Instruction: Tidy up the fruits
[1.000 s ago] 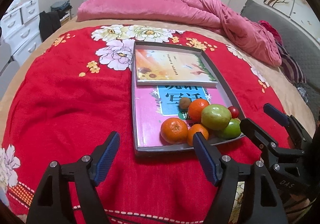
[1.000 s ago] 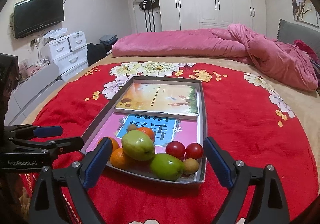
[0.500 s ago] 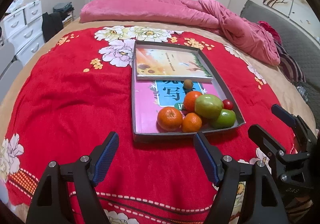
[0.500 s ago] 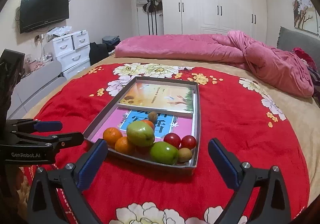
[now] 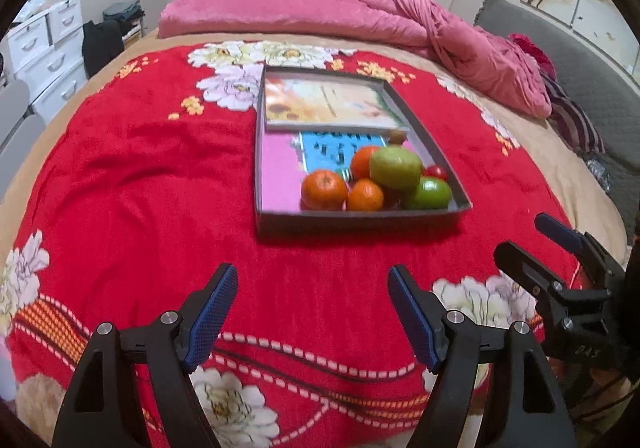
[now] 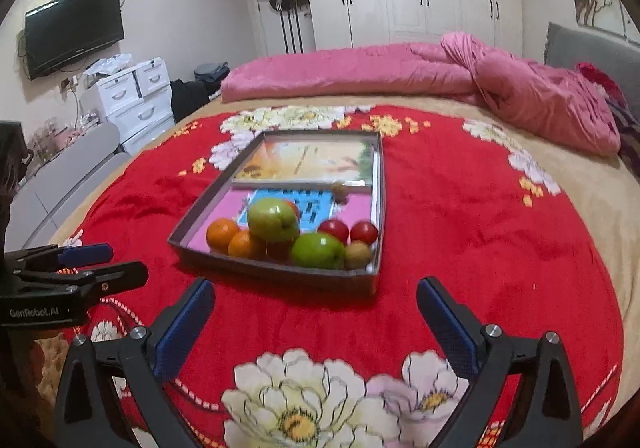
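Both grippers have drawn back from the tray (image 5: 360,217) over the last second, so its near wall, which sat just past the fingertips, now lies well ahead with red blanket (image 5: 140,176) between. One small brown fruit (image 6: 339,191) has rolled off to the edge of the upper book (image 6: 308,162).

The left gripper (image 5: 312,288) and right gripper (image 6: 315,298) both hang spread wide over the blanket, holding nothing.

All the fruit sits in the tray's near end: three oranges (image 5: 324,190), a pear-like green fruit (image 5: 396,168) resting on top of the pile, a green apple (image 6: 318,250), two red fruits (image 6: 334,230) and another small brown one (image 6: 357,254) in the near right corner.

This could be a pile still to be sorted or the finished heap with the grippers retiring; the pictures do not settle it. Any further pick would go best from the top fruit down, jaws straddling it, since tugging lower ones would set the round fruit rolling.

The tray's long axis runs straight away from both grippers; the top fruit looks to lie roughly crosswise.
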